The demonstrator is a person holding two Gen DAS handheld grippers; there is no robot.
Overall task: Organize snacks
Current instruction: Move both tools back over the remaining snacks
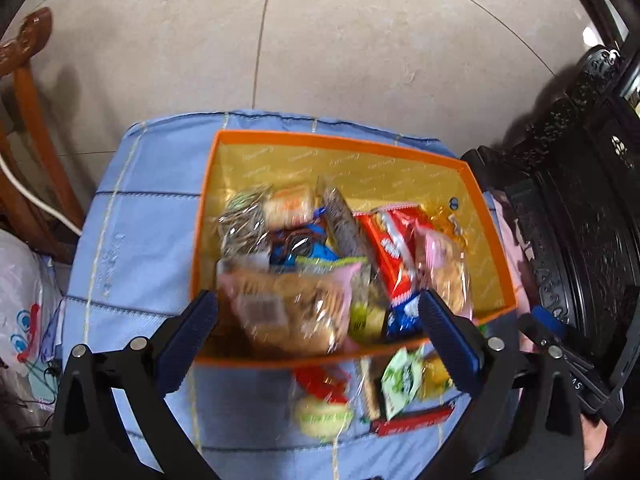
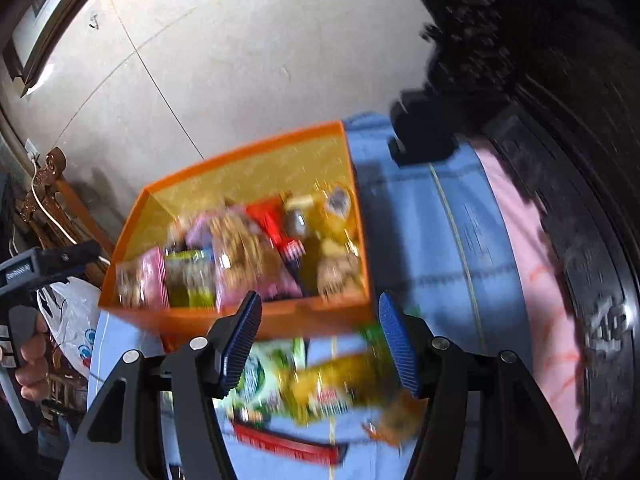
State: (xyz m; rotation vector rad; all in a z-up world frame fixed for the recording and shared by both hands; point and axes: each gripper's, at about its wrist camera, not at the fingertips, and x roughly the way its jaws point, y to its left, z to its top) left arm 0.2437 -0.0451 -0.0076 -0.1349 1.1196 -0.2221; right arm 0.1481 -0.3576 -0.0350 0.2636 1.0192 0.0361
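Orange card forms the box (image 1: 490, 216) into which most of the snacks have already been gathered: a biscuit pack (image 1: 288, 308), a red wafer pack (image 1: 394, 248), a blue sandwich-cookie pack (image 1: 298, 246) and several clear-wrapped pieces are heaped inside it. The box is set on a bench draped in a blue cloth (image 1: 140, 216). The task is judged well advanced but not finished, since a small group of loose snacks (image 1: 372, 396) is left on the cloth just in front of the box's near wall, among them a green-and-white sachet (image 1: 400, 380) and a flat red bar (image 1: 412, 420).

The left gripper (image 1: 318, 330) is held over the near edge of the box with its fingers spread wide and nothing between them. The right gripper (image 2: 320, 338) is poised above the loose snacks, its fingers likewise wide and empty.

Sharper detail of the box's contents is given by the left wrist view, where the right gripper's tip can also be made out at the right edge. Only in the blurred right wrist view are the person's left hand (image 2: 30, 356) on its handle and the pink cloth (image 2: 532, 280) beside the blue one shown fully.
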